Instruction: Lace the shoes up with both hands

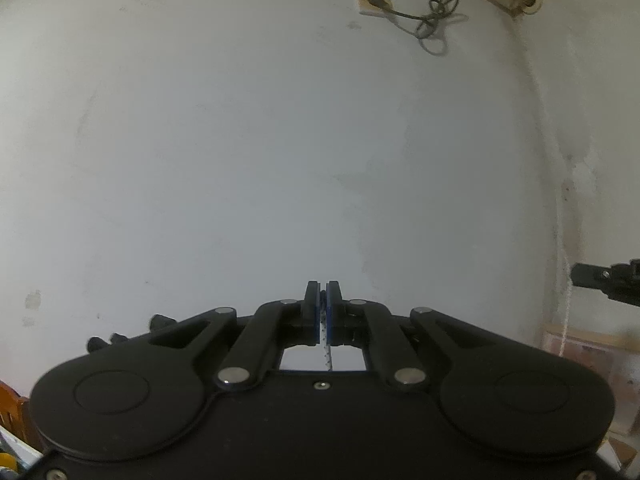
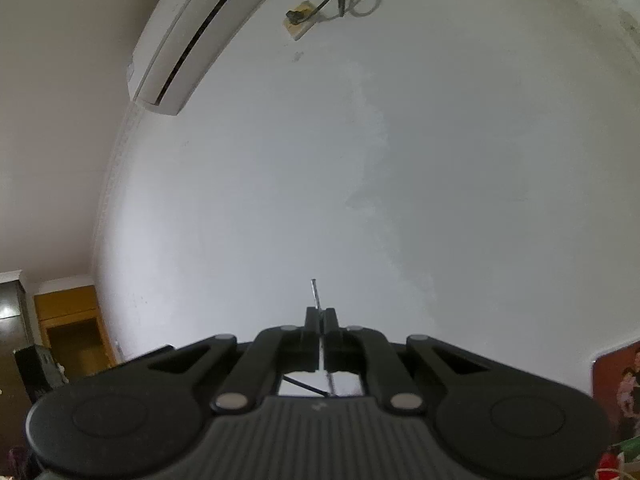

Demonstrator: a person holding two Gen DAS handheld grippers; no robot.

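Left gripper [image 1: 323, 286]: matte black, blue pads pinching a speckled white lace [image 1: 327, 354].
Right gripper [image 2: 321, 312]: pinching a thin dark lace end [image 2: 316, 294], tip poking far.
Right view only: air conditioner [image 2: 200, 28].

I'm in a lived-in home room: my tongs face a scuffed white wall [image 2: 440, 160] with a split air conditioner [image 2: 200, 28], a wall socket [image 1: 374, 2] (cord dangling), and a wooden cabinet [image 2: 72, 324].
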